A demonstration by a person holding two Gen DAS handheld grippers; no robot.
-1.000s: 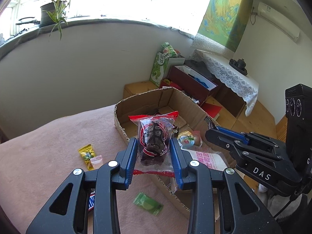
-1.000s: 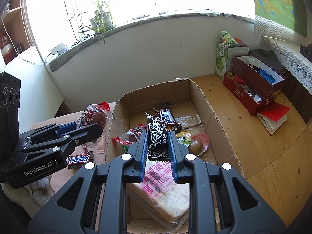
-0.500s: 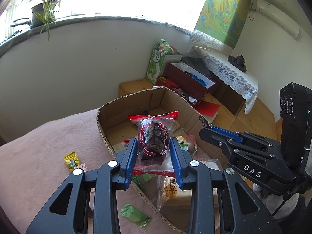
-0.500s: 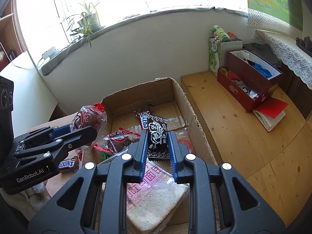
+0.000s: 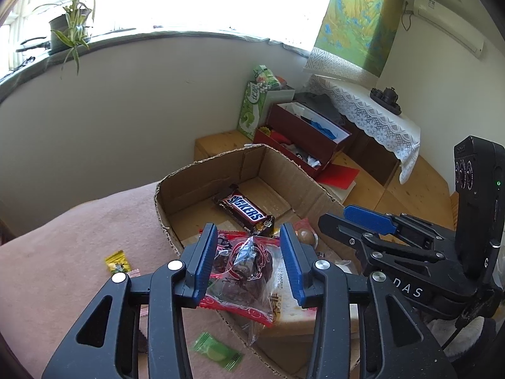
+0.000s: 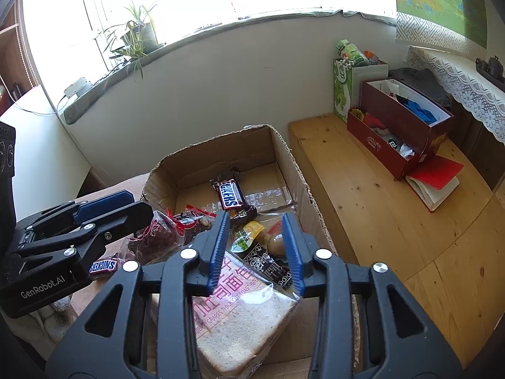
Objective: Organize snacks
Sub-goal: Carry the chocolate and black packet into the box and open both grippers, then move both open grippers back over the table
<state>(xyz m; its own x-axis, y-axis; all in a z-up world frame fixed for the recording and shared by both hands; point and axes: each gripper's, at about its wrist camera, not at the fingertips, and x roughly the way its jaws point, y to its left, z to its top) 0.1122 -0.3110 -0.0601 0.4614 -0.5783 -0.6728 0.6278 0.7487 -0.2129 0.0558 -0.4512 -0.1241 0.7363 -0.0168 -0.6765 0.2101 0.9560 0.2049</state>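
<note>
We are opening our left claw (image 5: 249, 260) around the red-trimmed bag of dried fruit (image 5: 243, 271), letting it drop into the cardboard box (image 6: 296, 170); our right claw (image 6: 256, 249) is opening empty above the black packet (image 6: 268, 267), with the Snickers bar (image 6: 230, 195) lying beyond.

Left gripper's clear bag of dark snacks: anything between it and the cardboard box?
Nothing visible. The left gripper, jaws opening, has the snack bag between them, already over the cardboard box's near rim, above the bread.
</note>
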